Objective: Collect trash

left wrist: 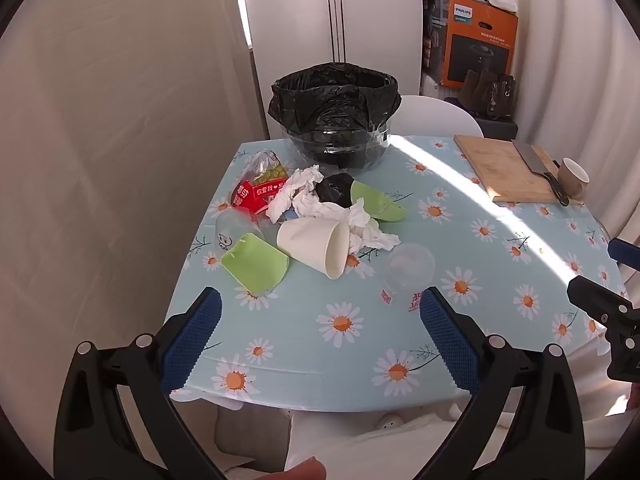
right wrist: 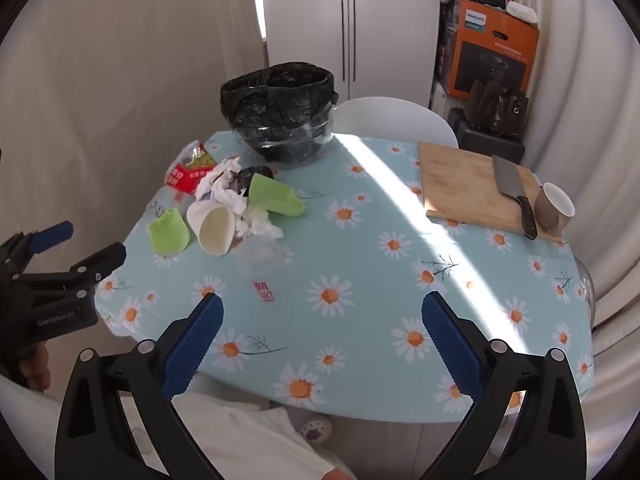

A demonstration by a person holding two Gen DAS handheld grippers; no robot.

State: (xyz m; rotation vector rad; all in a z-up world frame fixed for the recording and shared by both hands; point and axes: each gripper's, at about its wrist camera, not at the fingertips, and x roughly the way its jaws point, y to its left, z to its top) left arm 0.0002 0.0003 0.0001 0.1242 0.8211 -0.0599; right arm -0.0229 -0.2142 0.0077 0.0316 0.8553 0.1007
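A pile of trash lies on the left of the daisy-print table point(left wrist: 320, 344): a white paper cup point(left wrist: 316, 246) on its side, two green cups point(left wrist: 256, 262) point(left wrist: 378, 202), crumpled tissues point(left wrist: 308, 196), a red wrapper point(left wrist: 258, 196), clear plastic cups point(left wrist: 410, 266) and a black wad point(left wrist: 334, 188). A bin lined with a black bag point(left wrist: 334, 114) stands behind the pile. My left gripper point(left wrist: 320, 312) is open and empty above the table's near edge, short of the pile. My right gripper point(right wrist: 320, 316) is open and empty over the table's near middle; the pile point(right wrist: 224, 208) is to its far left.
A wooden cutting board point(right wrist: 472, 188) with a cleaver point(right wrist: 512, 188) and a brown mug point(right wrist: 554, 210) sits at the back right. A white chair point(right wrist: 394, 118) stands behind the table. Boxes and bags point(right wrist: 492, 60) are stacked in the back right corner. Curtains hang on both sides.
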